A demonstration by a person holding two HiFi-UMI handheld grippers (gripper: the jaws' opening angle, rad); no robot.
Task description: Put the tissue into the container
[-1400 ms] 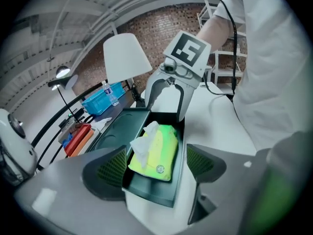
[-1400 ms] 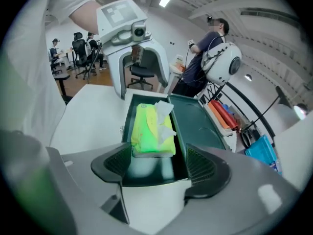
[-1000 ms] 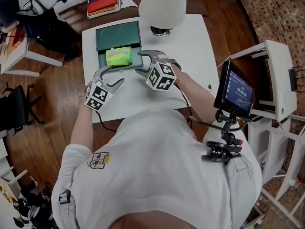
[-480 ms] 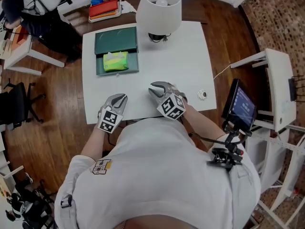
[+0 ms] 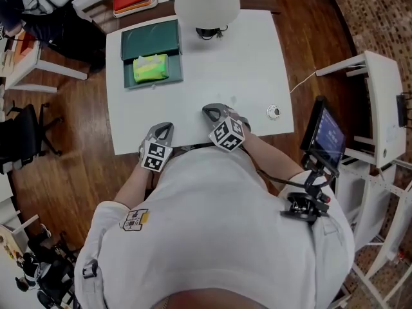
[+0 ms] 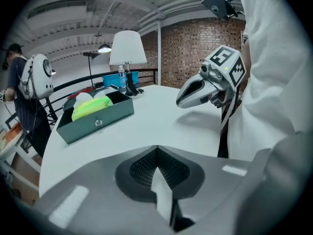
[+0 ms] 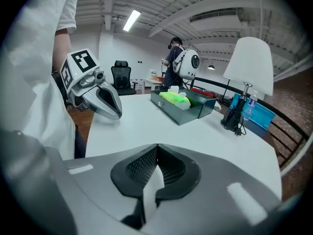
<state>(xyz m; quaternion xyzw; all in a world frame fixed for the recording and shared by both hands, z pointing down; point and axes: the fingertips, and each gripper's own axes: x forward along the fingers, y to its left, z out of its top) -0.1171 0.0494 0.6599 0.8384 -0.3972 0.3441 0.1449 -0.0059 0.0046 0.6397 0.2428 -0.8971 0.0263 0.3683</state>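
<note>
Head view, looking steeply down on a white table [image 5: 238, 69]. The left claw [image 5: 166, 127] and the right claw [image 5: 210, 112] both lay at the near edge of the table, close to the person's white shirt [image 5: 219, 237], the right one a little farther in. Each claw's jaws were pressed together with nothing gripped between them. The green tissue [image 5: 150, 68] lay inside the dark green container [image 6: 105, 117], in its open near half, at the far left of the table and well apart from both claws. A white-shaded lamp [image 5: 207, 2] stood at the far edge, to the right of the container. A small round object [image 5: 274, 112] rested near the table's right edge, beside the right claw. A screen [image 5: 327, 137] on a stand stood off the table, to the right.
</note>
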